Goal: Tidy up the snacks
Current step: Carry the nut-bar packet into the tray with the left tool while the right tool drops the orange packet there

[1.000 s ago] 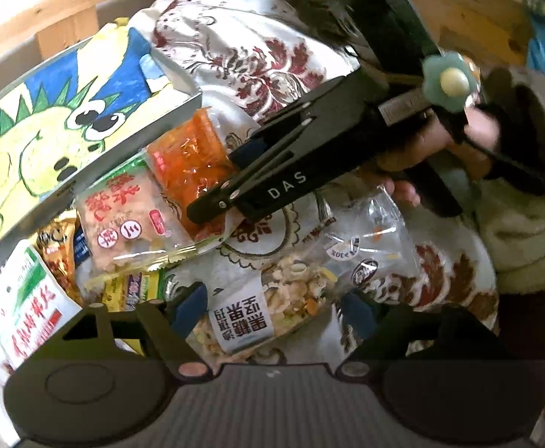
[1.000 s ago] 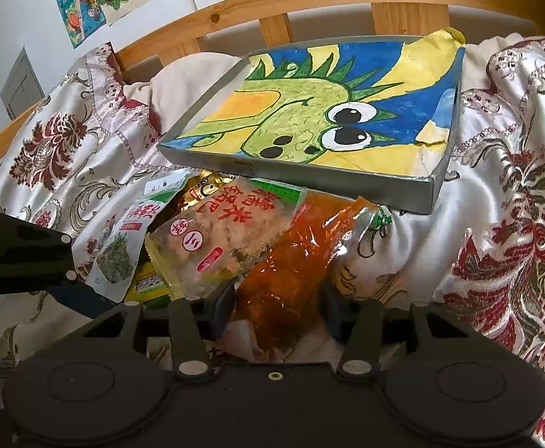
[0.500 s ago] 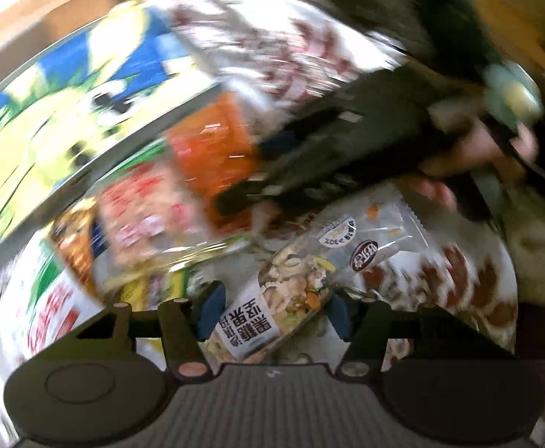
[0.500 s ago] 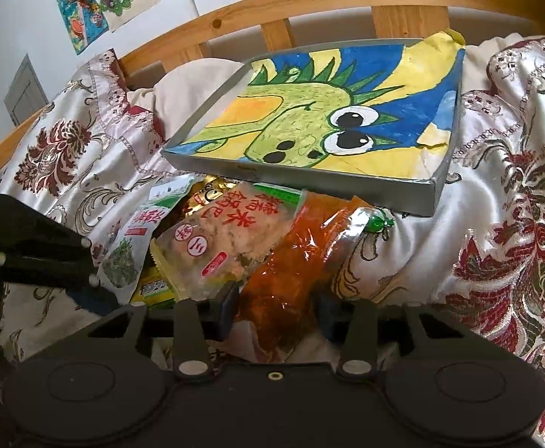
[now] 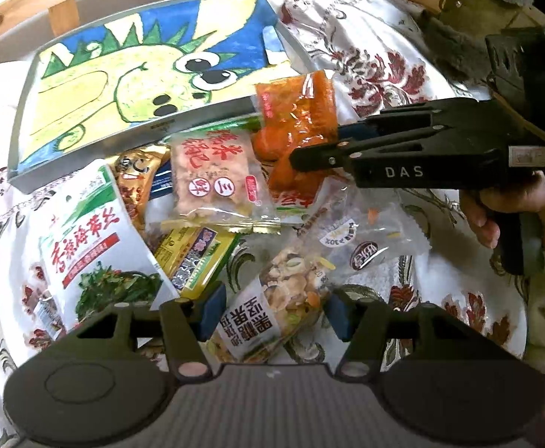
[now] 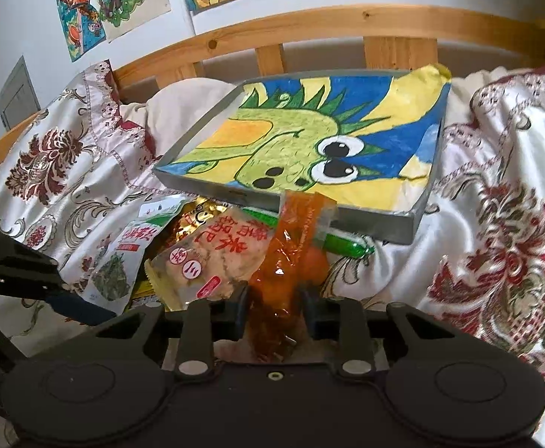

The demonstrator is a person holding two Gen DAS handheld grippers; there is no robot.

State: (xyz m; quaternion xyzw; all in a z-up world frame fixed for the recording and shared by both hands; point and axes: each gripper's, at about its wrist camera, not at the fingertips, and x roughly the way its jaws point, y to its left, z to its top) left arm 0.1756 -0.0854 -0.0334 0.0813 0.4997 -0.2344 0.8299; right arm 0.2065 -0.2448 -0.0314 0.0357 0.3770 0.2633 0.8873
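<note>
- Right gripper (image 6: 274, 308), black two-finger tongs: the jaws have just been closing and now pinch the lower end of the orange translucent snack pouch (image 6: 291, 254); the pouch stands up between the pads, its top leaning against the tray edge.
- Left gripper (image 5: 274, 306), black tongs with blue pads: the jaws have just been closing, and both pads sit against the sides of the clear nut-mix packet with a white label (image 5: 272, 298).
- The grey shallow tray lined with a green dragon painting (image 6: 418, 220) rests tilted on the floral satin bedspread (image 6: 496, 242), before the wooden bed rail (image 6: 310, 26).
- The remaining snacks lie heaped just below the tray's near edge: a clear rice-cracker packet with red print (image 5: 212, 183), a white pickle packet with red lettering (image 5: 89, 246), and a yellow-green bar (image 5: 194, 257).
- A bare hand (image 5: 504, 201) holds the right tongs' handle.
</note>
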